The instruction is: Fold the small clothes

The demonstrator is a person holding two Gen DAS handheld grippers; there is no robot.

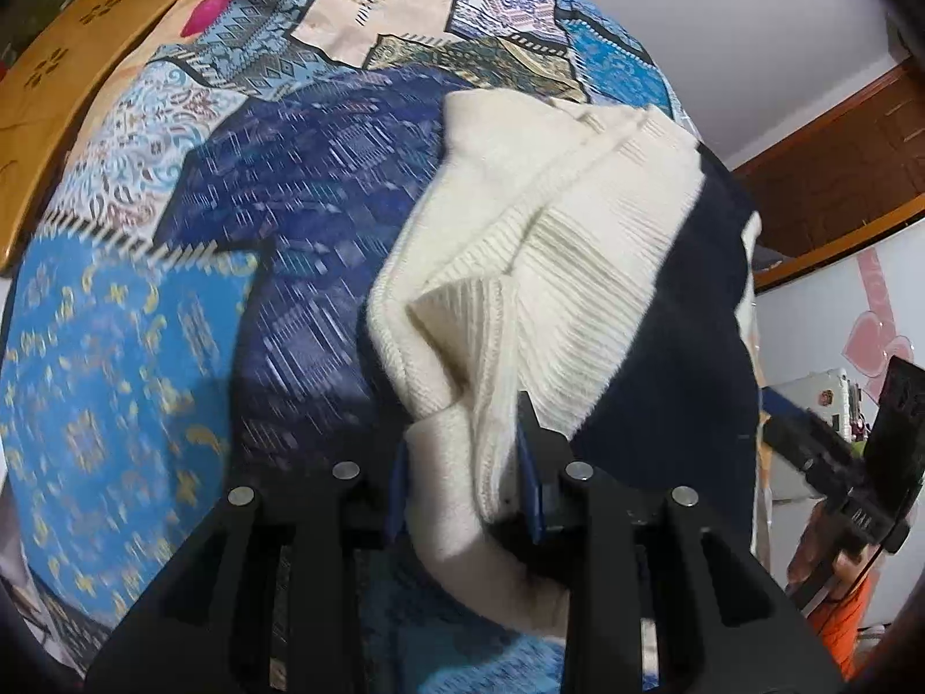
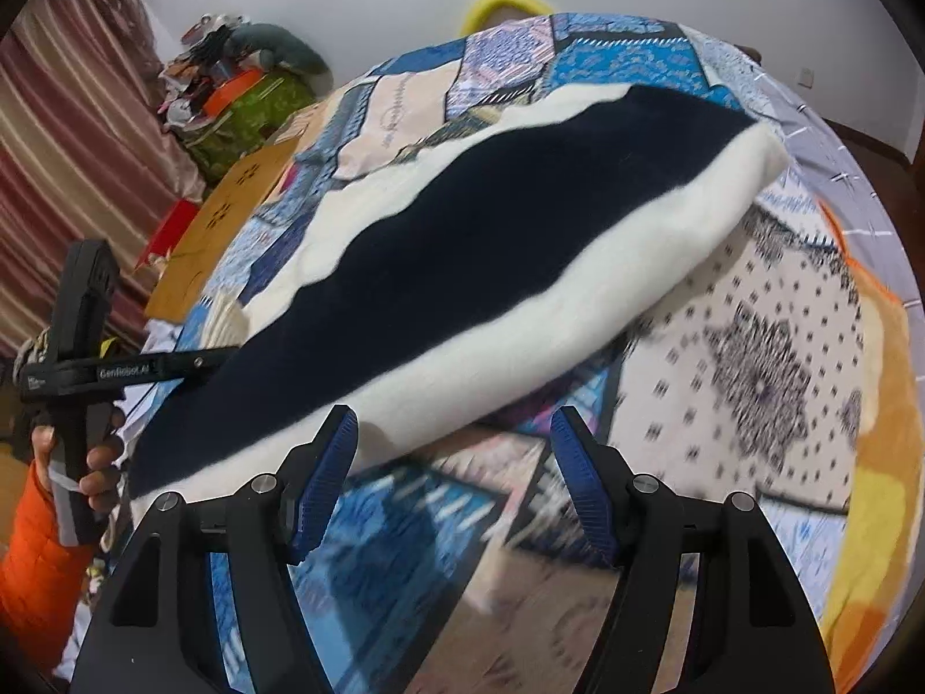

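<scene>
Cream-and-navy knit garment (image 2: 462, 266) hanging lifted over patchwork bedspread (image 1: 115, 358), long axis running from left gripper toward far right corner of bed. Left gripper (image 1: 468, 462) nearer, jaws clamping bunched cream ribbed edge. Right gripper (image 2: 454, 480) sitting just below garment's near cream hem, jaws standing apart, gripping nothing. Room: striped curtain (image 2: 63, 173), wooden board (image 1: 75, 75), white wall beyond.

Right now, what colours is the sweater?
Cream-white with a broad navy band on the sweater, clearest in the right wrist view.
</scene>
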